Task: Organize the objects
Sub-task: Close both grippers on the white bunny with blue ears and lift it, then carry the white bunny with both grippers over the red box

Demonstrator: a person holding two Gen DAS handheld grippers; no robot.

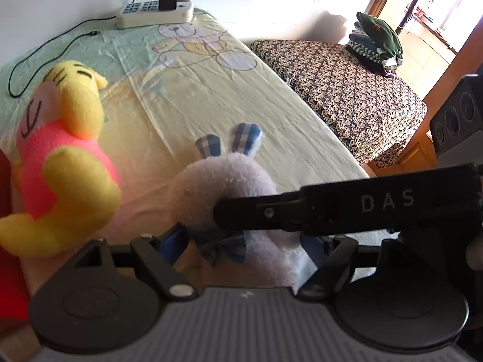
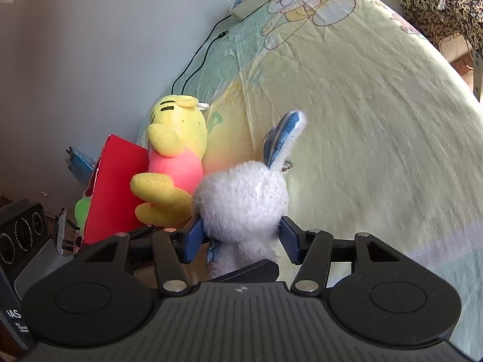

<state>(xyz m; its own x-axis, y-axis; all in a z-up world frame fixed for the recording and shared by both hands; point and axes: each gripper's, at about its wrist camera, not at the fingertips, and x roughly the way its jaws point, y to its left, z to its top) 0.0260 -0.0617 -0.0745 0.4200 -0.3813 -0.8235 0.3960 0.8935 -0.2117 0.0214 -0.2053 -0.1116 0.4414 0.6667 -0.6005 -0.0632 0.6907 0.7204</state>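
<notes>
Nearest of all were the right tongs [image 2: 241,241], their blue pads [image 2: 193,236] pressed into either side of the white plush rabbit [image 2: 241,199] low on its body, so they looked closed on it about halfway. From the other side the left tongs [image 1: 241,241] had the same rabbit [image 1: 223,181] between their pads too; whether those pads were actually squeezing it I could not tell, since a black finger of the right tongs crossed in front. The rabbit sat on the bed sheet [image 2: 377,138], touching the yellow bear in the pink shirt [image 2: 175,163], which leaned on a red box [image 2: 117,187]. I judged the toy light, soft and squashy, unlikely to break but apt to sag or slip by its fur; a firm hold round the stuffed middle, not the checked ears [image 2: 283,132], seemed safest.
</notes>
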